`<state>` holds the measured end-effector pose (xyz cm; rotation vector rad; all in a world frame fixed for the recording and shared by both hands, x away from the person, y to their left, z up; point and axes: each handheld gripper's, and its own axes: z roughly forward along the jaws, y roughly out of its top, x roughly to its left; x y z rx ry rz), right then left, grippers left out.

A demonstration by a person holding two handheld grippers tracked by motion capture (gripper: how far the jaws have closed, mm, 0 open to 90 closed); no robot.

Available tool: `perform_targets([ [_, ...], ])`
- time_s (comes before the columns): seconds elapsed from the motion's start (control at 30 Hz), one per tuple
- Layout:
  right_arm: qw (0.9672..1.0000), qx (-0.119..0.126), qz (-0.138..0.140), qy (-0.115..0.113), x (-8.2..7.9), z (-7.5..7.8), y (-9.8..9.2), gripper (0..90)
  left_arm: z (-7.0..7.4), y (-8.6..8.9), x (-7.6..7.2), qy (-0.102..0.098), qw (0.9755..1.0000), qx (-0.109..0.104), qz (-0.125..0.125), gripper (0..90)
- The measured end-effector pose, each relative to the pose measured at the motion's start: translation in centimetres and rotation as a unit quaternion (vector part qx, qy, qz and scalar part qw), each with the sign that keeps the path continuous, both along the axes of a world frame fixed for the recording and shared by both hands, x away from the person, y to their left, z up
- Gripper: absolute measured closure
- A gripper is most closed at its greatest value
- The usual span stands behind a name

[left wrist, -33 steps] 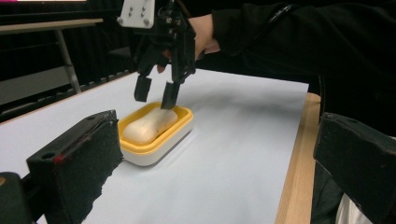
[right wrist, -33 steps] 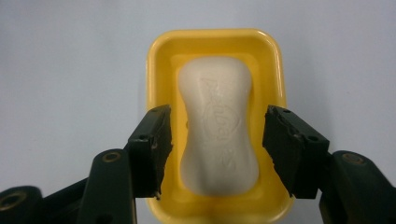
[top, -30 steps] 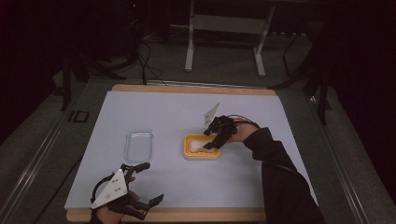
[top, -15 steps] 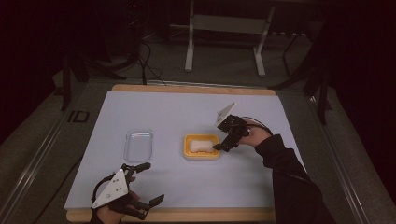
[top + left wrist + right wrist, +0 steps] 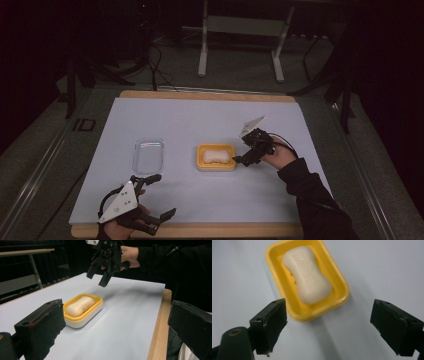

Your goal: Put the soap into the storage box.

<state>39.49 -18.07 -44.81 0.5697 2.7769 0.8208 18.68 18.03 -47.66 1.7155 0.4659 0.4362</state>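
Note:
A yellow soap dish sits mid-table with a cream bar of soap lying in it. The right gripper view looks down on the same dish and soap. My right gripper hovers just right of the dish, open and empty, its jaws wide apart. My left gripper rests near the table's front-left edge, open with nothing between its jaws. Looking along the left gripper, the dish lies ahead and the right gripper hangs above and behind it.
A clear plastic lid lies flat to the left of the dish. White paper covers the wooden table. A metal stand is on the floor behind.
My right gripper has drawn back from over the soap dish to its right side, empty, leaving the soap lying in the dish. The left gripper has stayed put.

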Motion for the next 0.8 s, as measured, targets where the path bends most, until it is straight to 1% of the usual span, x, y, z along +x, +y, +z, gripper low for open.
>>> perform_targets([
  [0.03,0.9998,0.006,-0.017,-0.012,-0.3,-0.2,-0.4,13.5,0.0,0.0,0.0,0.0,1.0,0.0,0.0,1.1],
  [0.07,0.9995,0.011,-0.025,-0.016,-0.5,-0.2,-0.5,13.4,0.0,0.0,0.0,-0.001,1.0,-0.001,0.0,1.1],
  [0.13,0.9992,0.016,-0.036,-0.013,-0.7,-0.1,-0.8,13.2,0.0,0.0,0.0,0.0,1.0,0.0,0.0,1.1],
  [0.17,0.9988,0.023,-0.041,-0.013,-0.9,-0.1,-1.0,13.2,0.0,0.0,0.0,0.0,1.0,-0.001,-0.001,1.1],
  [0.2,0.9988,0.023,-0.041,-0.013,-0.9,-0.1,-1.0,13.2,0.0,0.0,0.0,0.0,1.0,-0.001,-0.001,1.1],
  [0.23,0.9986,0.026,-0.046,-0.01,-1.1,0.0,-1.0,13.2,0.0,0.0,0.0,0.0,1.0,0.0,0.0,1.1],
  [0.27,0.998,0.03,-0.055,-0.012,-1.4,0.1,-1.1,13.2,0.0,0.0,0.0,0.0,1.0,0.0,0.0,1.1],
  [0.3,0.9977,0.033,-0.058,-0.014,-1.6,0.1,-1.2,13.2,0.0,0.0,0.0,0.0,1.0,0.001,0.0,1.1],
  [0.4,0.9978,0.03,-0.056,-0.016,-1.9,-0.1,-1.2,13.2,0.0,0.0,0.0,-0.001,1.0,0.001,0.0,1.1],
  [0.43,0.9979,0.032,-0.054,-0.015,-2.2,-0.2,-1.2,12.9,0.0,0.0,0.0,0.0,1.0,0.0,0.0,1.1],
  [0.47,0.998,0.032,-0.051,-0.02,-2.7,-0.6,-1.2,12.7,0.0,0.0,0.0,0.0,1.0,0.0,-0.001,1.1],
  [0.57,0.9975,0.035,-0.057,-0.025,-3.3,-1.0,-1.4,12.8,0.0,-0.1,-0.1,0.0,1.0,0.001,-0.001,1.1],
  [0.6,0.9968,0.036,-0.064,-0.033,-3.6,-1.1,-1.5,12.9,0.0,-0.1,-0.1,0.0,1.0,0.001,-0.001,1.1],
  [0.67,0.9955,0.044,-0.078,-0.031,-3.9,-1.2,-1.7,12.9,0.0,0.0,-0.1,0.0,1.0,0.0,-0.002,1.1],
  [0.73,0.9941,0.043,-0.091,-0.042,-4.3,-1.4,-2.0,13.1,0.0,-0.1,-0.1,0.0,1.0,0.001,-0.002,1.1],
  [0.8,0.9934,0.051,-0.094,-0.04,-4.6,-1.5,-2.4,13.1,0.0,-0.1,-0.1,0.0,1.0,0.002,-0.002,1.1],
])
